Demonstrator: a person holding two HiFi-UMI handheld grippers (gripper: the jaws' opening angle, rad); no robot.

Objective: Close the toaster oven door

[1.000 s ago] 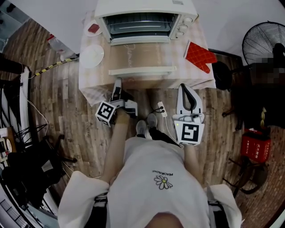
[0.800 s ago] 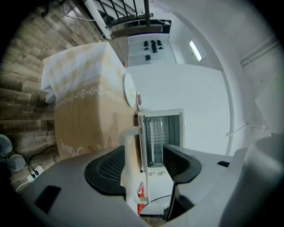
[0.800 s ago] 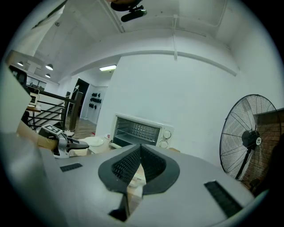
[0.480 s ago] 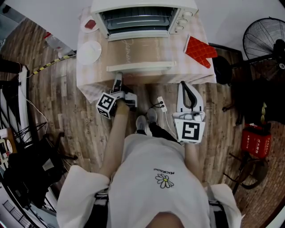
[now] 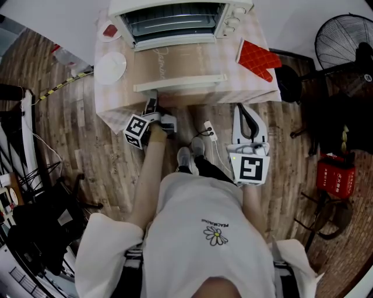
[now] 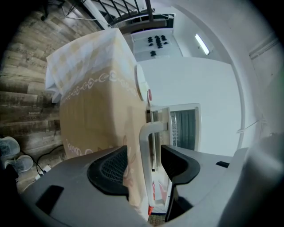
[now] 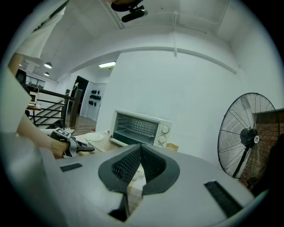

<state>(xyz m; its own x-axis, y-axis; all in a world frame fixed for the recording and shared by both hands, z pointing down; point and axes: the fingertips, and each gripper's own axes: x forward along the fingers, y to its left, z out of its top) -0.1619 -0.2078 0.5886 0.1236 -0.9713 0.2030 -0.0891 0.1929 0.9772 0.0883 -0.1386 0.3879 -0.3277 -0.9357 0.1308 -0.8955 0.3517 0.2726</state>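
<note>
At the worktop's (image 5: 116, 96) front edge, the left tool (image 5: 152, 105) has dropped and edged in toward the toaster oven (image 5: 175, 17), whose door (image 5: 175, 58) lies folded down flat, fully open. Its jaws have just been narrowing, yet they stand wide, with the white door handle (image 6: 145, 146) between them and neither side pressing on it. I'd say the grasp is about to happen and the closing itself hasn't begun. The right tool (image 5: 249, 125) hangs back off the worktop, its 2 jaws together on nothing.
</note>
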